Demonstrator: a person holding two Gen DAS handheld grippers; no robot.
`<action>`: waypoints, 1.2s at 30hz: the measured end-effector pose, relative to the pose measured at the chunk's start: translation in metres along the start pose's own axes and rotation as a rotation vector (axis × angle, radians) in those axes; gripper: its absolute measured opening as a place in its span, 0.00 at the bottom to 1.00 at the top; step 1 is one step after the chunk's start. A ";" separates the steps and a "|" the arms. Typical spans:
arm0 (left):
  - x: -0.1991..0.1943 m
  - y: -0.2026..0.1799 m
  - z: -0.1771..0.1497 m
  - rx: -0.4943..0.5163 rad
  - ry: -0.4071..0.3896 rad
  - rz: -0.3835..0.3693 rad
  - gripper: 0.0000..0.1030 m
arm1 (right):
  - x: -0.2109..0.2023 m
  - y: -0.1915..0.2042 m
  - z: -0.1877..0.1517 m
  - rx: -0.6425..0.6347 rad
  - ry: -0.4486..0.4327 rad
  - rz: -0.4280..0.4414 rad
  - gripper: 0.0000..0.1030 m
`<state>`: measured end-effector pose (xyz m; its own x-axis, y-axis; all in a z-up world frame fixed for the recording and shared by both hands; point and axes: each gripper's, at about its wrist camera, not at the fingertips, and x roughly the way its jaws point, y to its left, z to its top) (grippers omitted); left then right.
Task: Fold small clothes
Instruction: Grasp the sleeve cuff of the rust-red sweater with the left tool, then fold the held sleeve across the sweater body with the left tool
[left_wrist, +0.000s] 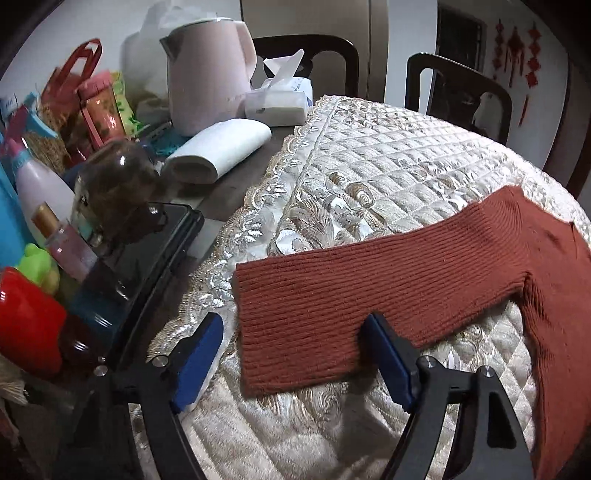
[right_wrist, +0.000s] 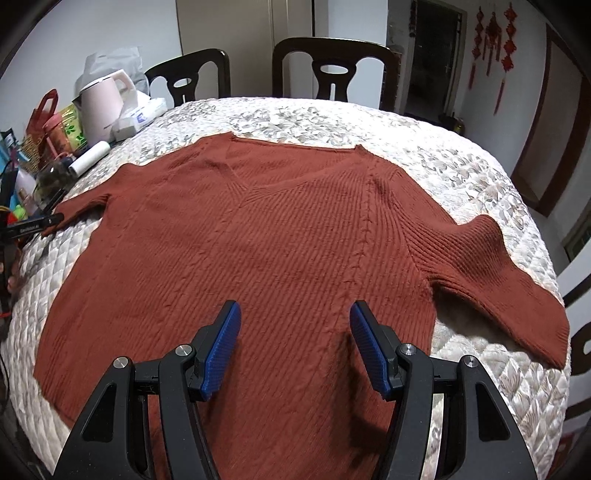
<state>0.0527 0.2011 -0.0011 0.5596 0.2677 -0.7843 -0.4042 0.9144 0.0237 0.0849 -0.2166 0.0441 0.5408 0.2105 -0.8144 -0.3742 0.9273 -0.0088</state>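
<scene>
A rust-red knit sweater (right_wrist: 280, 236) lies flat, front up, on the quilted table cover (right_wrist: 461, 162), sleeves spread to both sides. My right gripper (right_wrist: 295, 317) is open and empty, hovering over the sweater's lower middle. My left gripper (left_wrist: 295, 332) is open, with its blue pads on either side of the cuff end of the left sleeve (left_wrist: 351, 280); the sleeve lies flat on the cover between the fingers. The left gripper's body shows at the far left of the right wrist view (right_wrist: 33, 225).
Clutter crowds the table's left side: a pink kettle (left_wrist: 207, 70), tissue pack (left_wrist: 277, 101), rolled white towel (left_wrist: 218, 151), bottles, a red cup (left_wrist: 29, 321) and a black tray (left_wrist: 147, 258). Dark chairs (right_wrist: 332, 70) stand behind the table.
</scene>
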 end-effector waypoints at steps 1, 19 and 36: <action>0.000 0.000 0.000 -0.005 0.001 -0.005 0.77 | 0.002 -0.002 0.000 0.003 0.006 0.000 0.60; -0.058 -0.089 0.052 0.075 -0.113 -0.400 0.12 | 0.010 -0.010 -0.009 -0.007 -0.016 0.010 0.60; -0.025 -0.257 0.054 0.208 0.076 -0.764 0.27 | 0.011 -0.012 -0.009 -0.004 -0.014 0.023 0.60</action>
<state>0.1820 -0.0240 0.0456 0.5732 -0.4714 -0.6702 0.2191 0.8763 -0.4290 0.0888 -0.2285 0.0306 0.5421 0.2363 -0.8064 -0.3895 0.9210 0.0080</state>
